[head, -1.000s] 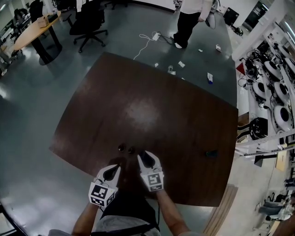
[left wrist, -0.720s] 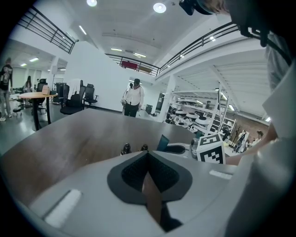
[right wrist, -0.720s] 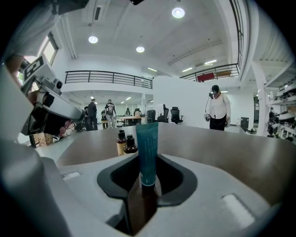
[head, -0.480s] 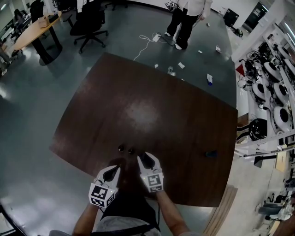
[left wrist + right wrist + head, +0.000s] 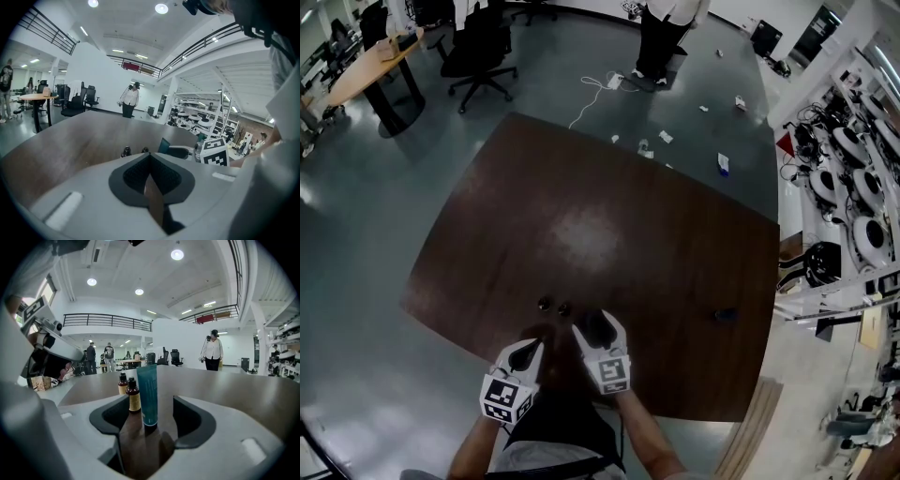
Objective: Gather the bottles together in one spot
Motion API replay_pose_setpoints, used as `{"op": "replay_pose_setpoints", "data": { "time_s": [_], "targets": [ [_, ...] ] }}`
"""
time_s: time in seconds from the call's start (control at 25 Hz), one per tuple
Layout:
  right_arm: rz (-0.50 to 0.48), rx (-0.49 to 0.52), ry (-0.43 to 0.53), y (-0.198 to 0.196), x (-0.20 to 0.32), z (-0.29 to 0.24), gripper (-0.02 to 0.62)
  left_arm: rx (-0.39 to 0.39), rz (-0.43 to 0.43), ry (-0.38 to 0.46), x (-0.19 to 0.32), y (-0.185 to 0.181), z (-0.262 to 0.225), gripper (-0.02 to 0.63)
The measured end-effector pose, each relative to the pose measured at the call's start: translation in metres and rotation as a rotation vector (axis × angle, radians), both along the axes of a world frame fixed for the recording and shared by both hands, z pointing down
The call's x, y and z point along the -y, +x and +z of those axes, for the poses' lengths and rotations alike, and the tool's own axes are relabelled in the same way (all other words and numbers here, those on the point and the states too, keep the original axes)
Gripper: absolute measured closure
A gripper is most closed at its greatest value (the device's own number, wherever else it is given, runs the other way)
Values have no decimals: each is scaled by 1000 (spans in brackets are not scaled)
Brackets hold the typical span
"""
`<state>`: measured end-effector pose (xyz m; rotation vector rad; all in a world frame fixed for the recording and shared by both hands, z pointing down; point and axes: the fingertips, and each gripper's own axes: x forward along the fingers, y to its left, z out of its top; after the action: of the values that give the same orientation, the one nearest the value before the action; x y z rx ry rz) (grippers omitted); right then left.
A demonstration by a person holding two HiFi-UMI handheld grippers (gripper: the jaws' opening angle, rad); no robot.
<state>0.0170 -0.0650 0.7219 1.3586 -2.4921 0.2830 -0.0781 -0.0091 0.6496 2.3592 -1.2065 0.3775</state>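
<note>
Two small brown bottles (image 5: pixel 545 304) (image 5: pixel 564 307) stand side by side near the front of the brown table (image 5: pixel 609 225). In the right gripper view they are the two bottles (image 5: pixel 123 383) (image 5: pixel 133 395) just left of an upright teal tube (image 5: pixel 147 392). My right gripper (image 5: pixel 594 322) (image 5: pixel 149 404) is open. Its jaws have just been opening, and the tube stands between them with gaps to both pads. My left gripper (image 5: pixel 528 349) (image 5: pixel 150 157) is shut on nothing, nearer the table's front edge. From there the bottles (image 5: pixel 126 151) and the tube (image 5: pixel 164 146) show ahead.
A small dark object (image 5: pixel 727 314) lies alone on the table's right side. A person (image 5: pixel 661 37) stands beyond the far edge, with office chairs (image 5: pixel 478 47) and litter on the floor. Shelving (image 5: pixel 853 187) lines the right.
The right gripper's jaws have spread apart off the teal tube, which stays upright. Both hands kept their place. The far person stepped left.
</note>
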Motion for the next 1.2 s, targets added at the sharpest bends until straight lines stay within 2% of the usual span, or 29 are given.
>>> {"op": "replay_pose_setpoints", "data": {
  "time_s": [0.12, 0.28, 0.44, 0.6, 0.76, 1.04, 1.2],
  "targets": [
    [0, 9, 10, 2, -7, -5, 316, 1, 10, 5, 0, 4, -4, 606],
    [24, 11, 6, 7, -21, -19, 348, -4, 28, 18, 0, 8, -20, 606],
    [68, 15, -12, 20, -44, -34, 485, -9, 55, 28, -2, 19, -35, 606],
    [123, 23, -5, 41, -65, -52, 532, -20, 110, 47, -7, 45, -50, 606],
    [202, 33, 49, 67, -76, -76, 588, -32, 186, 80, -12, 78, -64, 606],
    [372, 28, 122, 124, -101, -109, 594, -59, 327, 132, -32, 133, -79, 606],
    [477, 24, 163, 153, -120, -123, 594, -57, 410, 144, -47, 151, -77, 606]
  ]
}}
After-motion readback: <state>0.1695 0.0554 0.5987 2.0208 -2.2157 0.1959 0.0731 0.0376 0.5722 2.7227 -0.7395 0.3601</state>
